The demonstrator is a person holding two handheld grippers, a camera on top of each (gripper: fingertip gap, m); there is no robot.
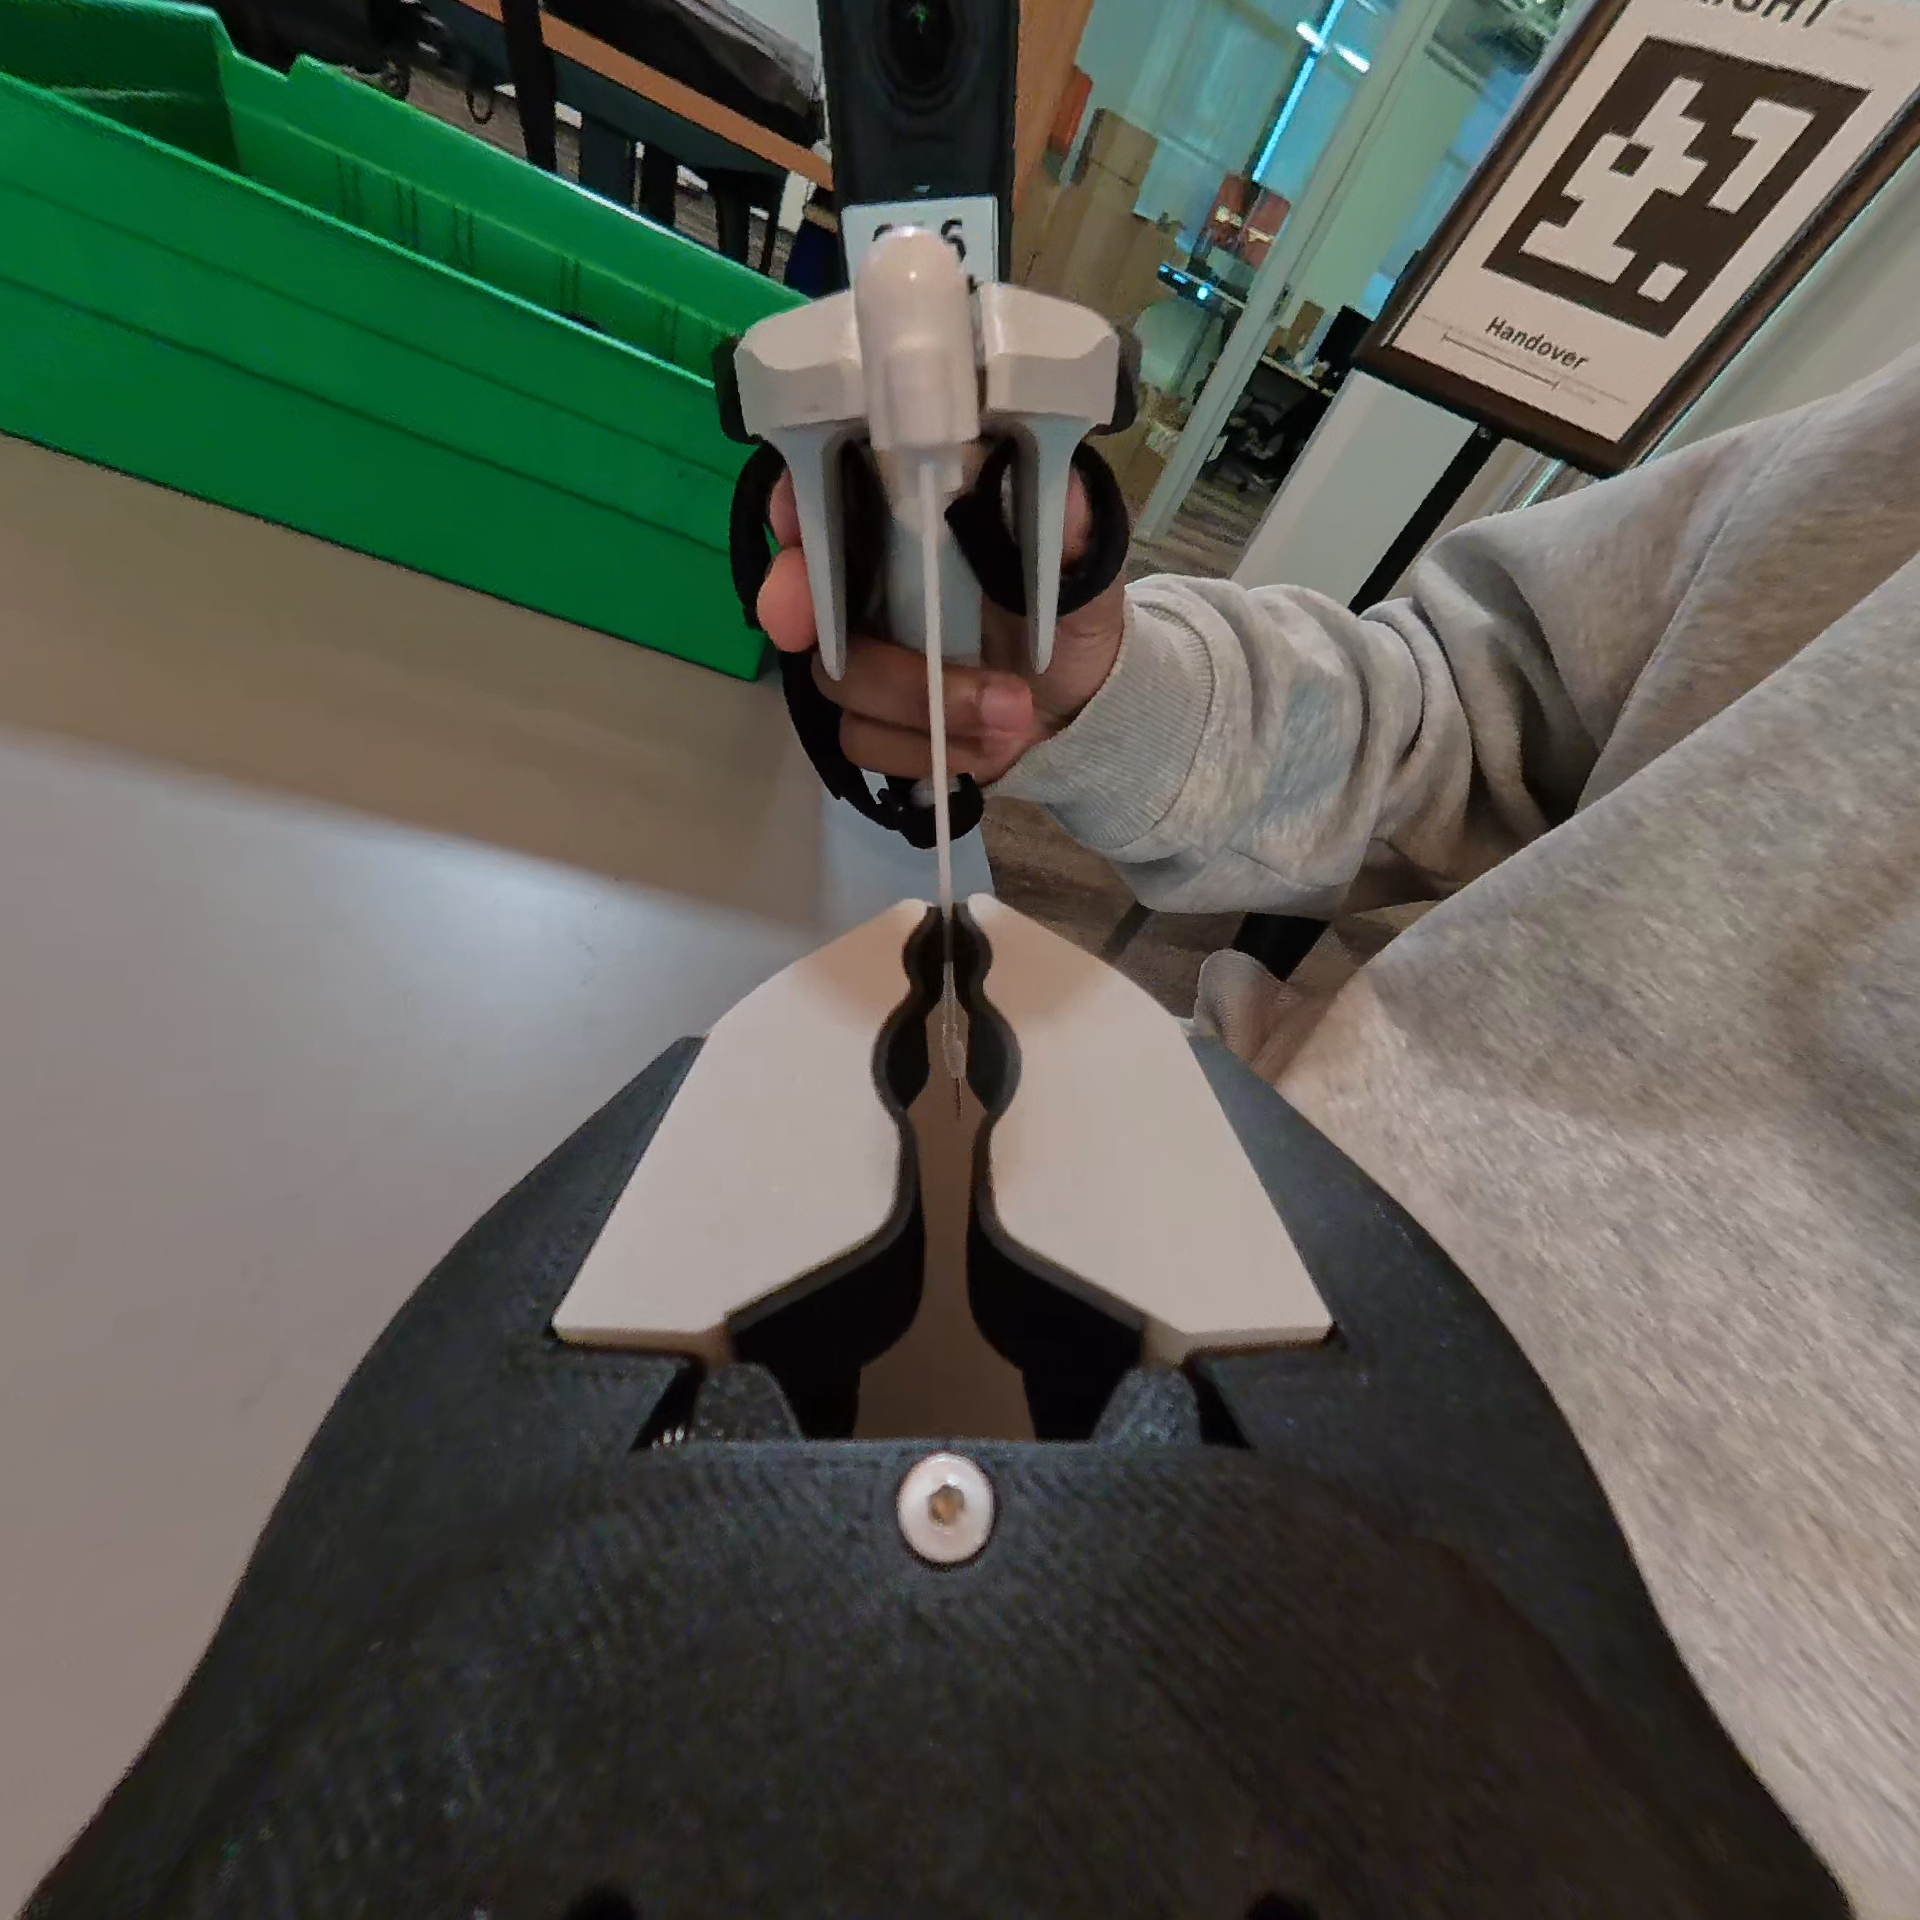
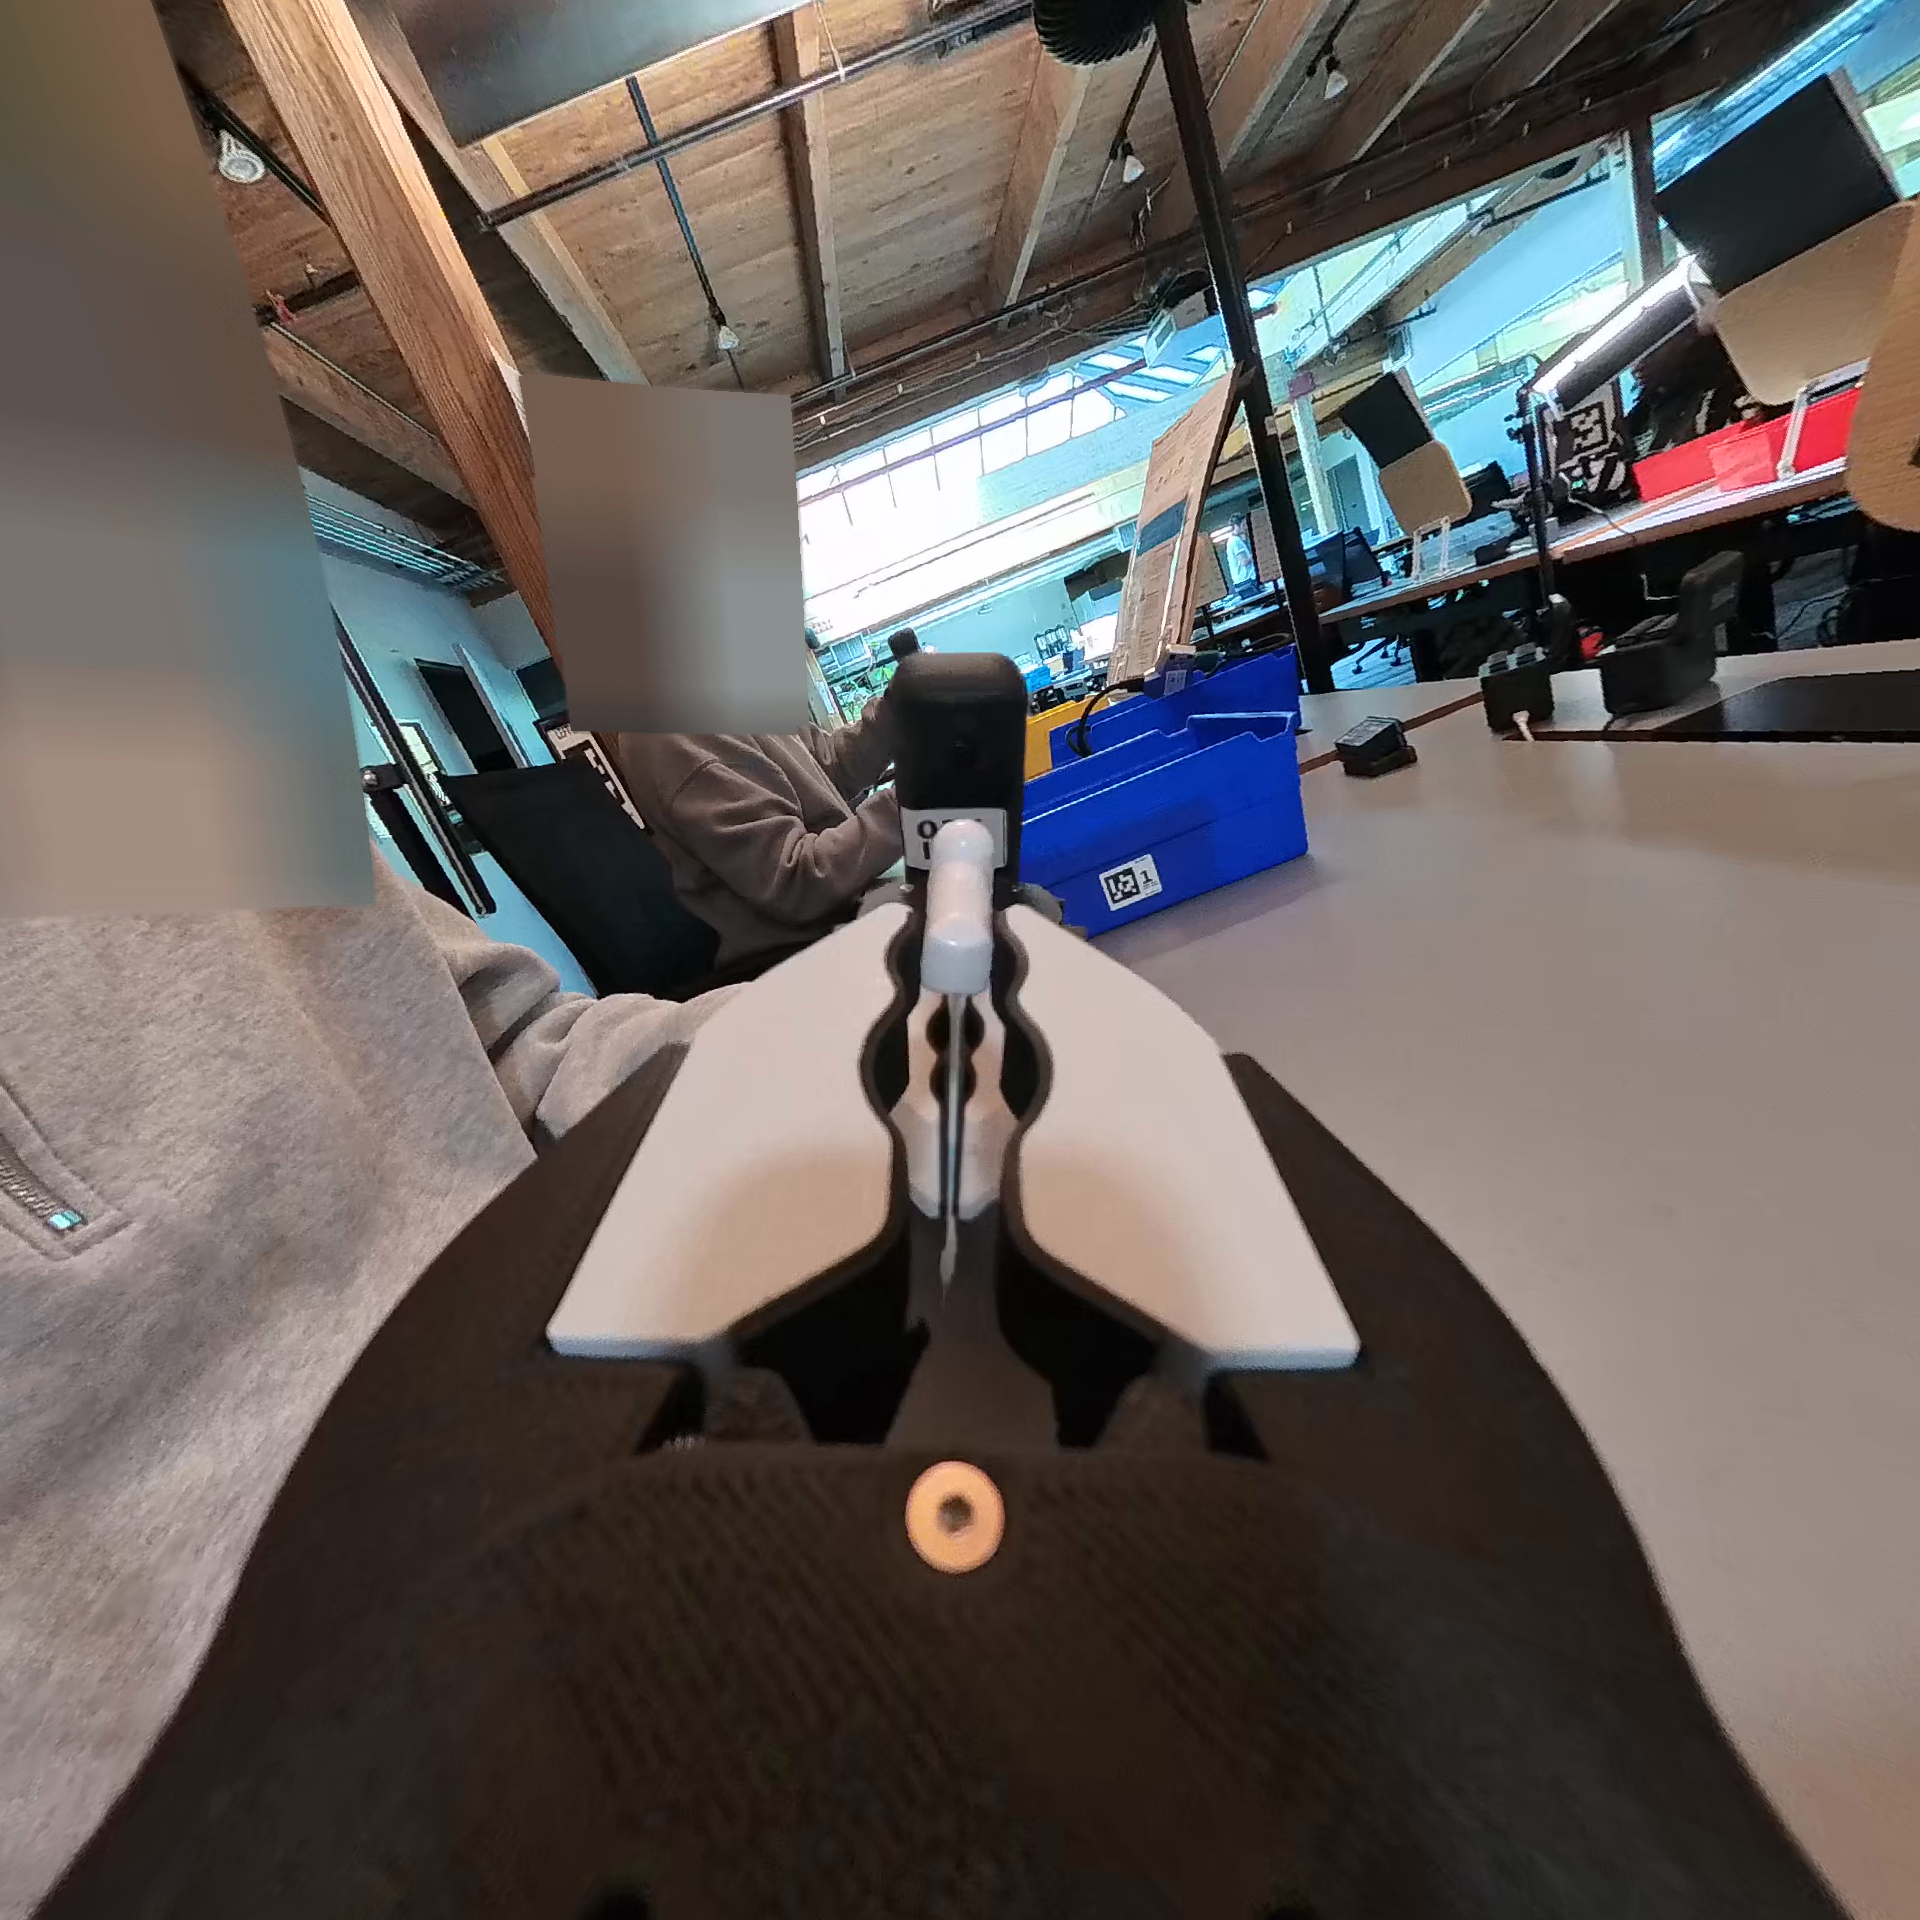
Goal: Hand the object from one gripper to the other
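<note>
Left wrist view: the left gripper (image 1: 951, 920) is seen pinched almost closed, with the thin stem of the object (image 1: 920, 343) clamped between its fingertips, above the table (image 1: 260, 1039). The stem's fine tip is seen in the gap behind the fingertips. Farther out, the bulbous white handle is seated at the right gripper (image 1: 935, 665), which is pointed back at the camera and carried by a hand (image 1: 935, 717) in a grey sleeve. A green bin (image 1: 364, 343) and a framed marker sign (image 1: 1662, 208) are seen beyond.

Right wrist view: the handle is seen between the right gripper's fingertips, which are set close on either side. Whether they are clenched on it cannot be told. A blue bin (image 2: 1174, 790) is seen on the table behind.

Step judged: mid-handover, with the object bridged in the air between both grippers. Direction cannot be read from this.

Next move: one firm grasp is to be confirmed before the other is released. The retreat should be made straight along the stem's axis, since a thin stem is likely to be bent or levered loose by side load.
</note>
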